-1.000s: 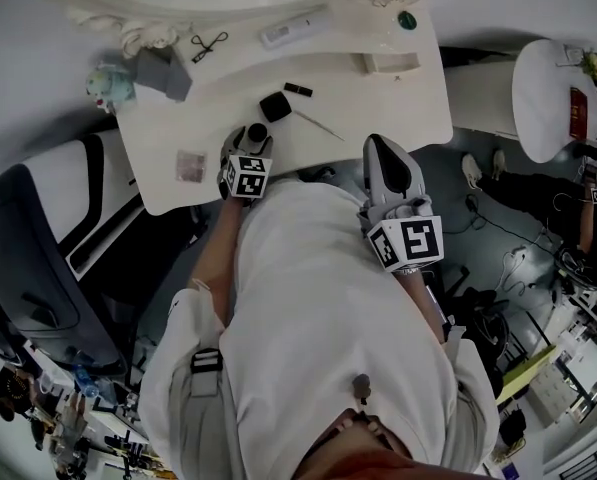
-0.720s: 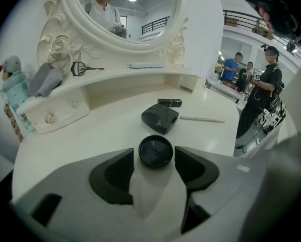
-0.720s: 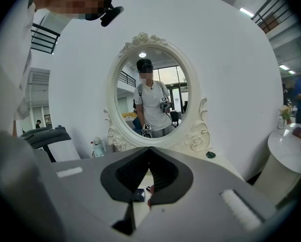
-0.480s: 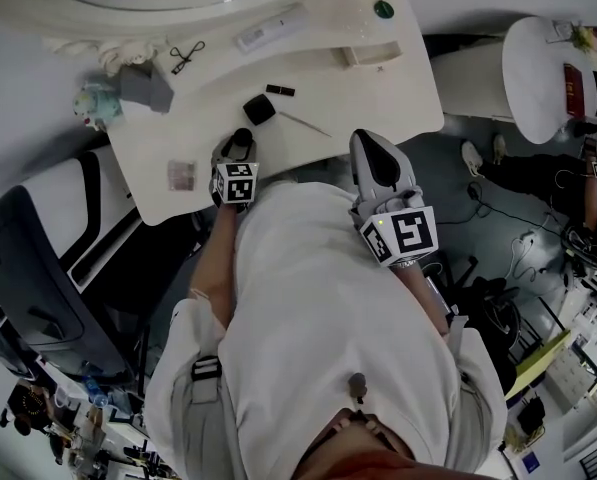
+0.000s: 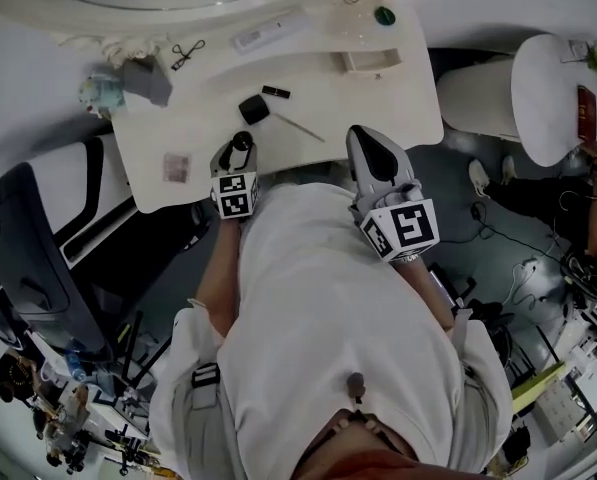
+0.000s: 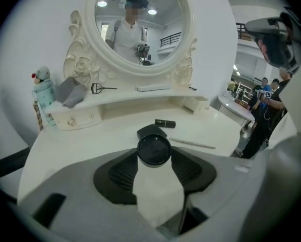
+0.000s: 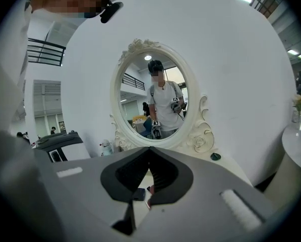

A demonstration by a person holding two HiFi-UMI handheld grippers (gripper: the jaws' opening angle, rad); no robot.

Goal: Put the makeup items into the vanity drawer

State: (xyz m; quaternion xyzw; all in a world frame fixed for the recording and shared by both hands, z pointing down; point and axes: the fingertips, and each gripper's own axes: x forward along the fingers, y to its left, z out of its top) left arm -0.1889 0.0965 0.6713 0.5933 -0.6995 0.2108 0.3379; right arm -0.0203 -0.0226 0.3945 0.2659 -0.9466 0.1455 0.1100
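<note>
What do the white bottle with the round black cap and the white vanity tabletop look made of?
White bottle with round black cap: probably plastic; matte white body, smooth cap with a faint sheen. White vanity tabletop: looks like painted wood or laminate, smooth satin finish; cannot tell which.

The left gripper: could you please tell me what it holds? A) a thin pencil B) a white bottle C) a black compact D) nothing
B: the left gripper, whose jaws have just been closing, clamps a white bottle with a black cap; compact and pencil lie on the table.
</note>
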